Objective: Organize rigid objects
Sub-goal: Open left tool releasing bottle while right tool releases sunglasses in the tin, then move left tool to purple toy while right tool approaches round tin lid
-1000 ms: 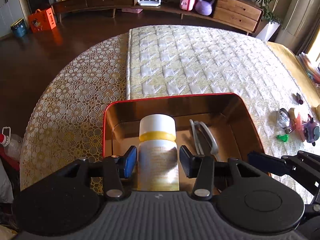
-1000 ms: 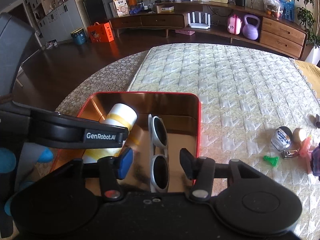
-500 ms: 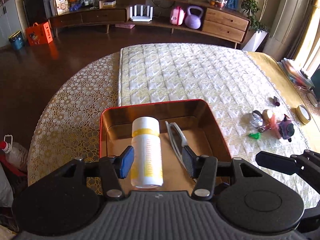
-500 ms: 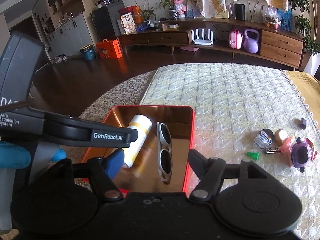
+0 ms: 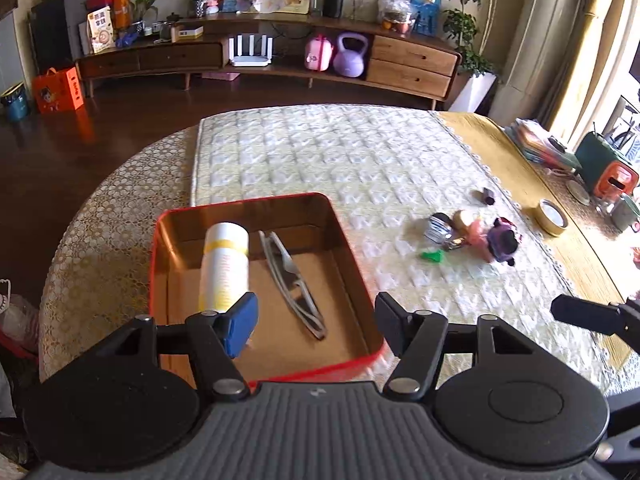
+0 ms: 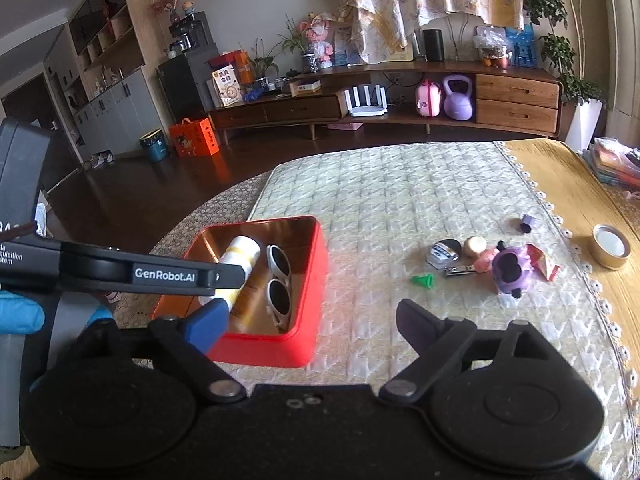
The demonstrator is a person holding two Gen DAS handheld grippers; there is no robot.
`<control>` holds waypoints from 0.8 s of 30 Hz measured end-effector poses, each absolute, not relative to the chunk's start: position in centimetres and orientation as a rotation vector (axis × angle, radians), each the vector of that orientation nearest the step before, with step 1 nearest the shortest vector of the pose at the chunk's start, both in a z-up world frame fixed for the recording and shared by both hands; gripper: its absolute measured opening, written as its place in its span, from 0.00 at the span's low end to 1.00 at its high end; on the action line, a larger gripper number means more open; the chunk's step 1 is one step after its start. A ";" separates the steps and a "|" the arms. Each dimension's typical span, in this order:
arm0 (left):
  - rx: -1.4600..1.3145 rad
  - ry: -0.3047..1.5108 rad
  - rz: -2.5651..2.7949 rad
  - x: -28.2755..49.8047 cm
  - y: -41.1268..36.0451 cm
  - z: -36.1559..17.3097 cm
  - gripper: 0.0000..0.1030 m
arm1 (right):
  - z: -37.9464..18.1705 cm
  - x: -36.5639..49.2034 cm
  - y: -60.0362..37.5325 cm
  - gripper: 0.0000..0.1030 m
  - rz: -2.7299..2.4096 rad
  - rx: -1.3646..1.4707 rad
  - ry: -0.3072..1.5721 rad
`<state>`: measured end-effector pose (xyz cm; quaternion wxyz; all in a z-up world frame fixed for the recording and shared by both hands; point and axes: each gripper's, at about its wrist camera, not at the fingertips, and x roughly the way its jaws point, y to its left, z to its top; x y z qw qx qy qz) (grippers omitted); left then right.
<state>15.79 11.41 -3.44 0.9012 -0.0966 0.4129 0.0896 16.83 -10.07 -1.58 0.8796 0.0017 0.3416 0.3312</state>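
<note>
A red tin box [image 5: 182, 211] [image 6: 308, 320] with a gold inside sits on the quilted table mat. In it lie a white bottle with yellow bands [image 5: 224, 268] [image 6: 240, 258] and white sunglasses [image 5: 292, 284] [image 6: 279, 280], side by side. My left gripper [image 5: 316, 322] hovers above the box's near edge, its jaws opening with nothing between them. My right gripper [image 6: 310, 320] is raised over the box's right side, jaws also opening and empty. A cluster of small items lies to the right: a purple toy [image 6: 512, 270], a small jar [image 6: 442, 254], a green cone [image 6: 424, 281], nail clippers [image 6: 460, 271].
A tape roll [image 6: 610, 246] rests on the yellow cloth at right, a small purple cap [image 6: 527, 224] beyond the cluster. The left gripper's arm [image 6: 132, 272] crosses the right wrist view. Stacked items [image 5: 600, 164] crowd the far right table edge. Dark floor lies beyond the table.
Both grippers let go, opened wider and drew up and back from the box. The bottle and sunglasses stay lying in the box.
</note>
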 end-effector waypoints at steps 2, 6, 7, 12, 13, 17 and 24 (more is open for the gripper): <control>-0.198 0.846 0.183 15.5 10.4 -3.4 0.73 | -1.5 16.8 -11.7 0.94 0.680 0.017 0.701; -0.194 0.837 0.165 15.4 8.5 -3.5 0.74 | -1.3 16.6 -15.0 1.00 0.650 0.035 0.677; -0.193 0.836 0.163 15.4 8.0 -3.6 0.75 | -1.4 16.7 -15.8 1.00 0.644 0.040 0.671; -0.185 0.822 0.148 16.1 5.7 -4.1 0.80 | -1.9 17.7 -19.7 1.00 0.614 0.060 0.671; -0.185 0.822 0.148 16.4 5.3 -4.3 0.80 | -2.0 17.9 -20.5 1.00 0.604 0.064 0.674; -0.201 0.817 0.119 17.5 3.6 -4.8 0.80 | -2.3 19.5 -23.2 1.00 0.547 0.071 0.678; -0.180 0.817 0.065 20.3 0.3 -5.7 0.80 | -3.2 23.2 -27.5 1.00 0.451 0.083 0.691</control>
